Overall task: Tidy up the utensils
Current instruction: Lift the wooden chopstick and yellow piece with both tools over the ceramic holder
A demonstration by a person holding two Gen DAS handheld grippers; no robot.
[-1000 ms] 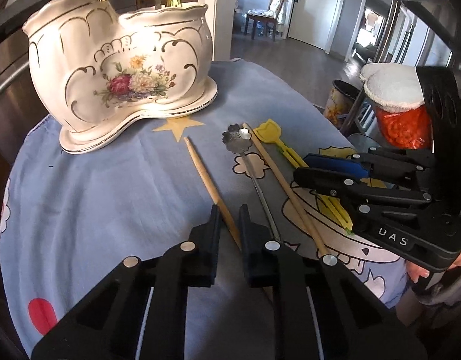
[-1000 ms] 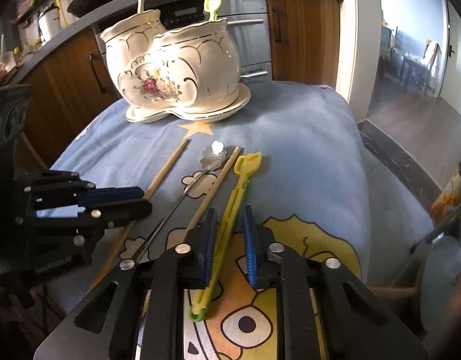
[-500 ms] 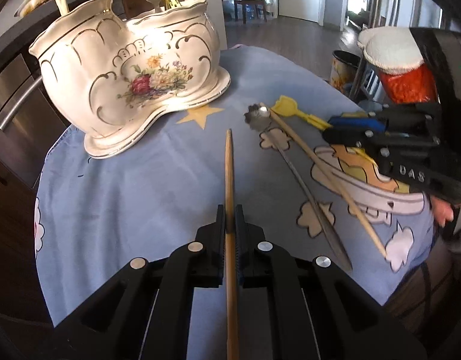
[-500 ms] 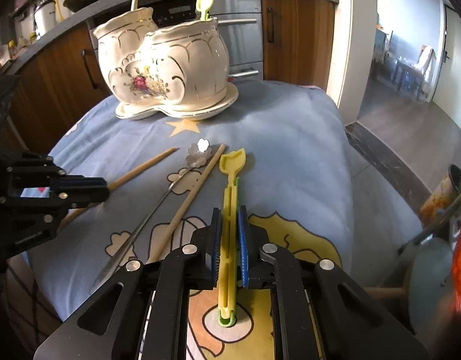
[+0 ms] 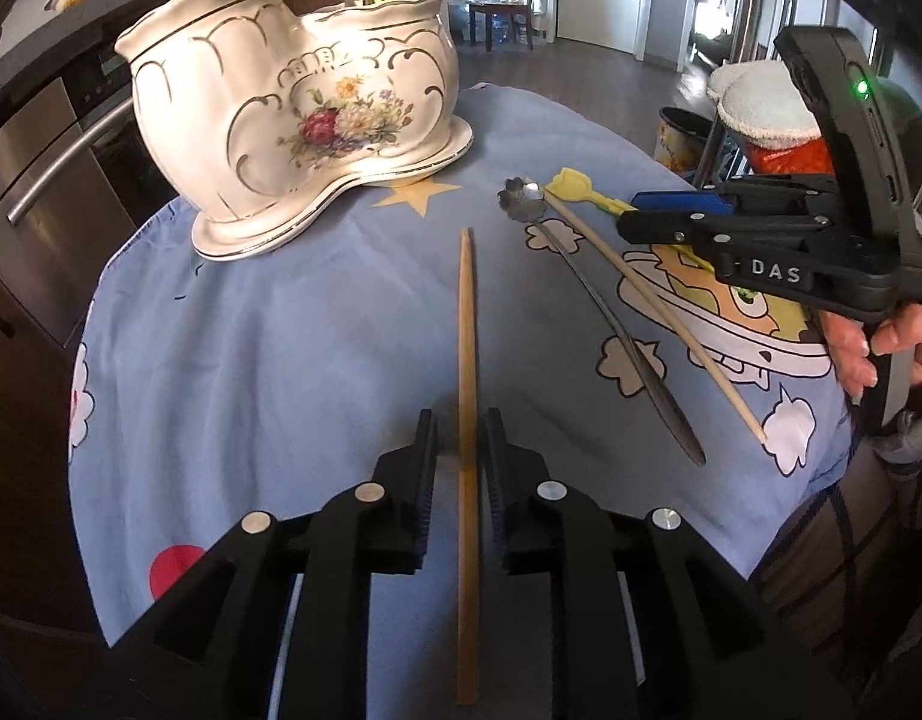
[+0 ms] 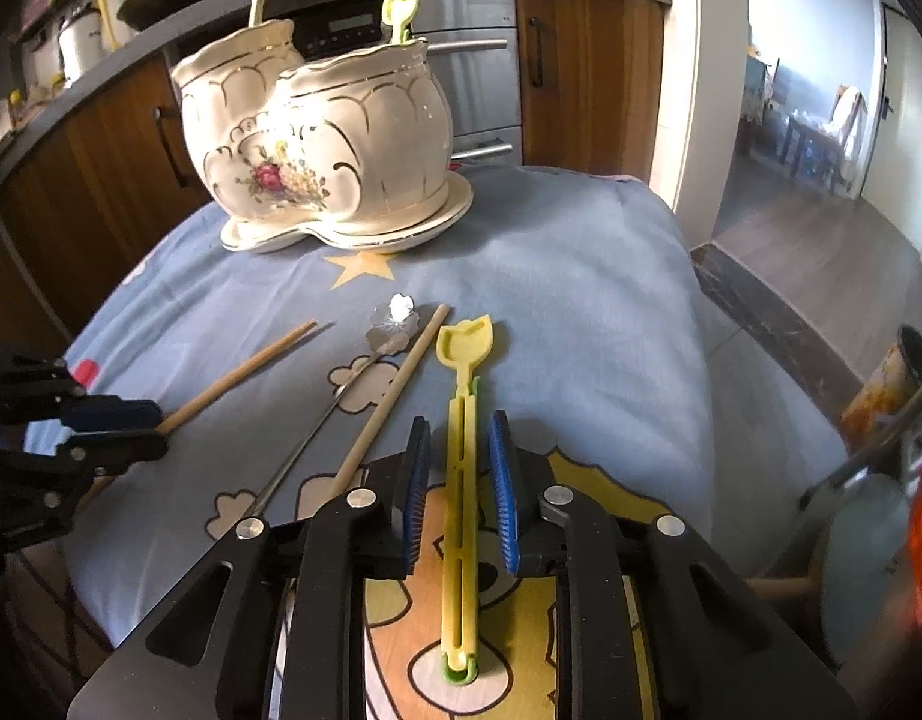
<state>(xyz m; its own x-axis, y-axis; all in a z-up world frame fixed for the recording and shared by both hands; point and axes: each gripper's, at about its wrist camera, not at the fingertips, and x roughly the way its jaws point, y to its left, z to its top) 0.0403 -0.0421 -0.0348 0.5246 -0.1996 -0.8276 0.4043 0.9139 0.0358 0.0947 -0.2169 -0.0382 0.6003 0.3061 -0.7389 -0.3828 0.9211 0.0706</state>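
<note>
A wooden chopstick lies on the blue cartoon cloth, running between the jaws of my left gripper. Those jaws are opening and the pads stand clear of the stick. In the right wrist view a yellow plastic utensil lies between the blue pads of my right gripper, whose jaws are also opening with gaps on both sides. A second chopstick and a flower-ended metal spoon lie between the two. The white floral ceramic holder stands at the back with a fork and other utensils in it.
A jar of orange contents with a white cloth top stands past the table's right edge. A hand holds the right gripper's handle. Wooden cabinets and a steel oven front lie behind the holder. The cloth drops off at the near edge.
Half a second ago both grippers were shut, the left on the chopstick, the right on the yellow utensil. Both pairs of jaws have since parted. The left gripper swung round in line with its chopstick.
</note>
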